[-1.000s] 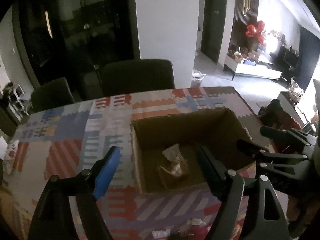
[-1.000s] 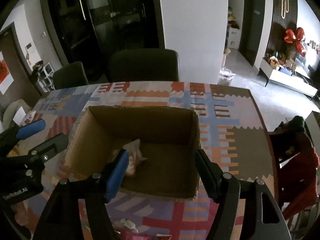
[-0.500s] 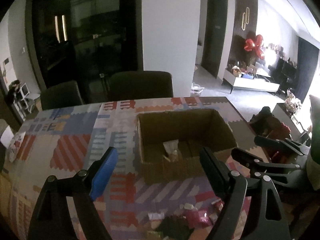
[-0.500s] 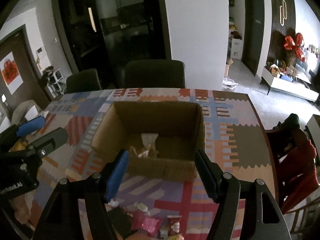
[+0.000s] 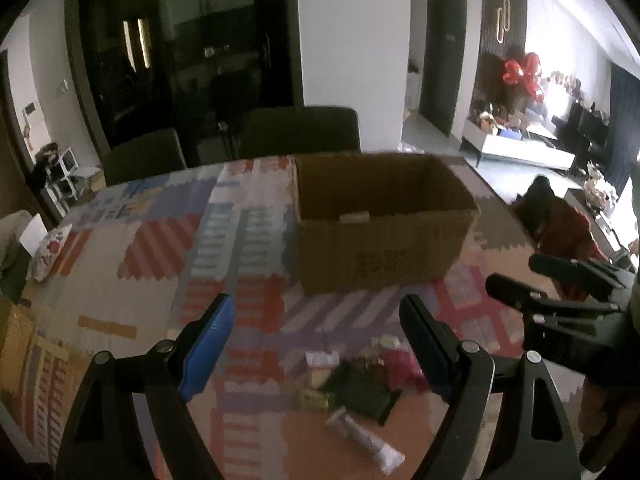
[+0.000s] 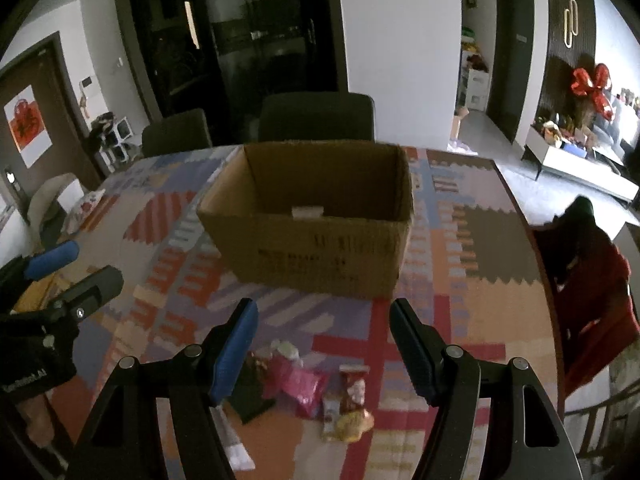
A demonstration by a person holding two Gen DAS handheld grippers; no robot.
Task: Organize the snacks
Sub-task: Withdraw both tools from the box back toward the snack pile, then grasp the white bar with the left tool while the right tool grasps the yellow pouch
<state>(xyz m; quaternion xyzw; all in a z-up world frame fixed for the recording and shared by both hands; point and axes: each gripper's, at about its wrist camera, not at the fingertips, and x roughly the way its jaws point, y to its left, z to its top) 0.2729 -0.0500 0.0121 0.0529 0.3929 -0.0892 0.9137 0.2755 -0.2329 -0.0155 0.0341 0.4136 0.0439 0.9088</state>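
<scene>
Just snack packets [image 6: 308, 384] before cardboard box [image 6: 312, 248]; both tongs empty

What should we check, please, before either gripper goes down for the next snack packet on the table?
1. Left gripper open, nothing between its fingers: ok.
2. Right gripper open and empty: ok.
3. Cardboard box upright, top open: ok.
4. Loose snacks in front of box, pink packet in view: ok.
5. Packets separated enough for a clean single pick: not ok, they overlap.
6. Room left inside box: cannot tell.
</scene>
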